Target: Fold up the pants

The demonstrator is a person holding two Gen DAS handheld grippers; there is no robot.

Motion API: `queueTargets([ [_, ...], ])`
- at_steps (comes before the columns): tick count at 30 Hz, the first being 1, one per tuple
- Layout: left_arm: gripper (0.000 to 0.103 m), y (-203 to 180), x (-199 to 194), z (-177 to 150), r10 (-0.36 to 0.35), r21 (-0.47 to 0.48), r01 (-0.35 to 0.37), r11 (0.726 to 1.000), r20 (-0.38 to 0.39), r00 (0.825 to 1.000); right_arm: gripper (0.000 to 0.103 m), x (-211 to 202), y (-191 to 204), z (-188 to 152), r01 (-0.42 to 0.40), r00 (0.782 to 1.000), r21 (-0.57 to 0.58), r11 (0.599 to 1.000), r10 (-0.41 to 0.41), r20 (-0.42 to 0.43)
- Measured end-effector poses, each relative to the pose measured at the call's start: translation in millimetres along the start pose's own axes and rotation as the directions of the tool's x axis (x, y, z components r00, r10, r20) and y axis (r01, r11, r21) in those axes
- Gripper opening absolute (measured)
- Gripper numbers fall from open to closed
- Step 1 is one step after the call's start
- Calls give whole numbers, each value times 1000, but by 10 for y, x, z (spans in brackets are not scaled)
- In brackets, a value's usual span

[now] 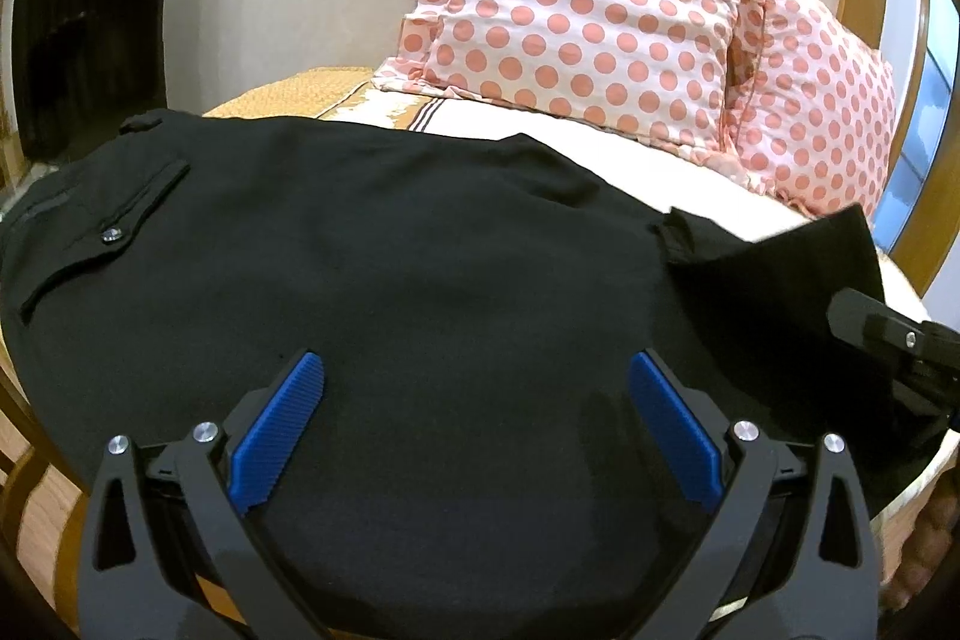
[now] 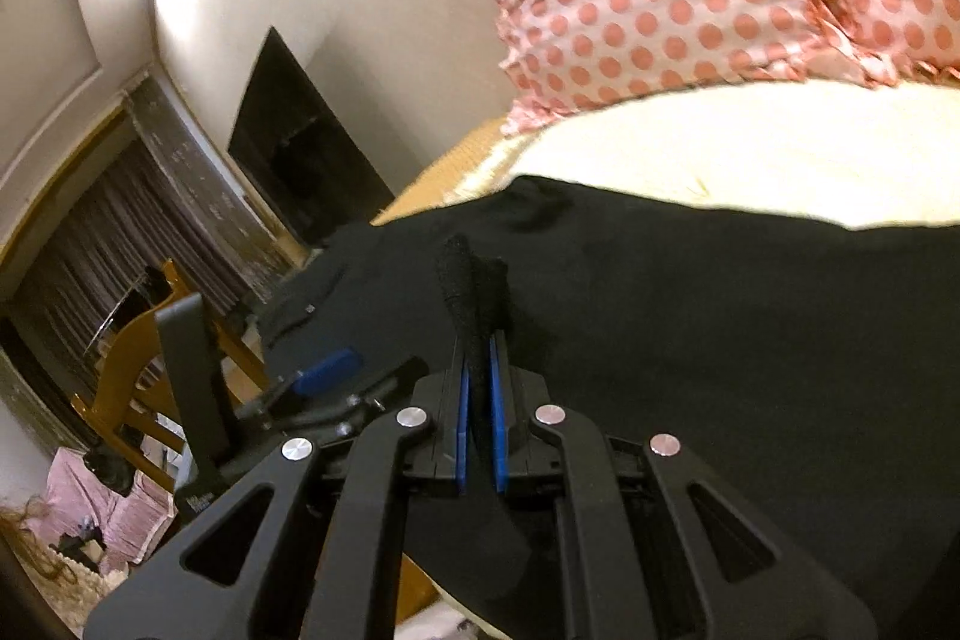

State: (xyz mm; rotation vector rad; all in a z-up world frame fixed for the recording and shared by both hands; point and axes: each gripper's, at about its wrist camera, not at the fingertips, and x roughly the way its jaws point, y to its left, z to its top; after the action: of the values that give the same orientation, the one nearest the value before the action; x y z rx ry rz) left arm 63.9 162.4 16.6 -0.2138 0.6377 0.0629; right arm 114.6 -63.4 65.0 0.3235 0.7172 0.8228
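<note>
Black pants (image 1: 390, 268) lie spread across the bed, a buttoned back pocket (image 1: 114, 226) at the left. My left gripper (image 1: 477, 382) hovers open just over the near part of the cloth, its blue pads (image 1: 282, 424) wide apart with nothing between them. In the right wrist view my right gripper (image 2: 478, 340) is shut on a bunched fold of the pants (image 2: 468, 280) that sticks up past its tips, over the rest of the black cloth (image 2: 720, 328). The right gripper's body shows at the right edge of the left wrist view (image 1: 888, 328); the left gripper (image 2: 324, 370) shows at lower left of the right wrist view.
Two pink polka-dot pillows (image 1: 588, 16) rest at the head of the bed on a cream sheet (image 2: 750, 148). A wooden headboard (image 1: 900, 100) curves at the right. A dark screen (image 2: 300, 142), curtains and a wooden chair (image 2: 138, 352) stand off the bed's left side.
</note>
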Motion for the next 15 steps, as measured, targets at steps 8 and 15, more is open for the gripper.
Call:
queueTargets([
  [8, 101, 107, -159, 56, -51, -73, 51, 996, 4, 999, 6, 230, 177, -161, -19, 998, -81, 997, 14, -61],
  [15, 101, 327, -436, 150, 16, -113, -4, 994, 106, 994, 7, 380, 231, -346, 33, 995, -152, 988, -48, -92],
])
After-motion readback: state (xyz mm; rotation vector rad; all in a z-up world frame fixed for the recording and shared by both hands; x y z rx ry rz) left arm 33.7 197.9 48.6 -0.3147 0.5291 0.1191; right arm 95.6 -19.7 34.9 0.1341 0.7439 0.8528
